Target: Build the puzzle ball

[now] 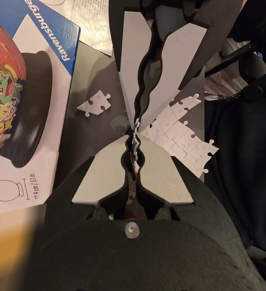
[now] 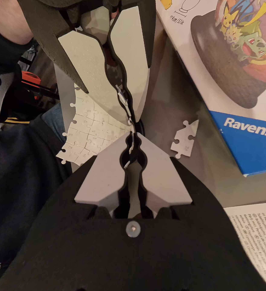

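The left gripper (image 1: 133,138) and right gripper (image 2: 133,133) are each closed on a thin edge-on puzzle piece (image 1: 135,126), apparently two being joined tip to tip. Tabs should be aligned before pressure. The assembled panel (image 1: 181,130) lies beyond the jaws; a loose piece (image 2: 185,141) rests beside them.

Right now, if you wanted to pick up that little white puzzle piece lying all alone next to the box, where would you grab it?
Probably by its pointed end. The loose puzzle piece lies flat on the grey table, white back up, so there is no top to pinch. I would slide a hand-held gripper finger under that tip from the open table side, away from the box, and close across its thin edges.
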Tool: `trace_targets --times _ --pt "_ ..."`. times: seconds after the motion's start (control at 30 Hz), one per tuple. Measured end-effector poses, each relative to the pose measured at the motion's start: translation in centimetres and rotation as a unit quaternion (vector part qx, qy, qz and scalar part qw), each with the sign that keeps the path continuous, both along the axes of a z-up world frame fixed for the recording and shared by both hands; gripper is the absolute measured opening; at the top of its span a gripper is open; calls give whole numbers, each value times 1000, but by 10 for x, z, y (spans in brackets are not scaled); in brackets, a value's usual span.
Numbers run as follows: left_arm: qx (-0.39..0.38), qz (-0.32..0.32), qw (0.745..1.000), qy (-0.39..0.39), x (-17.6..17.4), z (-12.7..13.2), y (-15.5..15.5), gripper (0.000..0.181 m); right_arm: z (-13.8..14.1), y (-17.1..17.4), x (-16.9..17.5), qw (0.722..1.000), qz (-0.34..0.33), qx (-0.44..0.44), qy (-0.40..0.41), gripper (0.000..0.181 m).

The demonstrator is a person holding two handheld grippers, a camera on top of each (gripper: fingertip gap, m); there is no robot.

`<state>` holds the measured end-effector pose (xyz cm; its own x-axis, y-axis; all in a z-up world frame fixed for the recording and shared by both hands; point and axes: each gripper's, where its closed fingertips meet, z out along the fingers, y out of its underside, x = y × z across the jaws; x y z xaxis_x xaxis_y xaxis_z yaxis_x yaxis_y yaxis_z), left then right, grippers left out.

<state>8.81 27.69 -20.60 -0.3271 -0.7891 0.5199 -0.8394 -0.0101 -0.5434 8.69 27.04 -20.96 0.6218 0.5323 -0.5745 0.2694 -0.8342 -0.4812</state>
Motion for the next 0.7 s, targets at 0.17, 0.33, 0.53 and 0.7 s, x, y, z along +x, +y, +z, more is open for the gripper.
trace_targets --times 0.17,0.33,0.53,0.7 --pt "-9 7 1000 -4 0 0 -1 3 0 -2 0 1000 8 3 -1 1" --pt "-23 17 999 -17 2 3 0 3 2 1 3 1000 6 2 -12 1" --pt "-39 20 999 -22 3 3 -3 3 1 -2 4 1000 8 -5 1 1" --pt "-28 19 999 -27 4 4 -2 3 6 1 3 999 25 34 -17 9"
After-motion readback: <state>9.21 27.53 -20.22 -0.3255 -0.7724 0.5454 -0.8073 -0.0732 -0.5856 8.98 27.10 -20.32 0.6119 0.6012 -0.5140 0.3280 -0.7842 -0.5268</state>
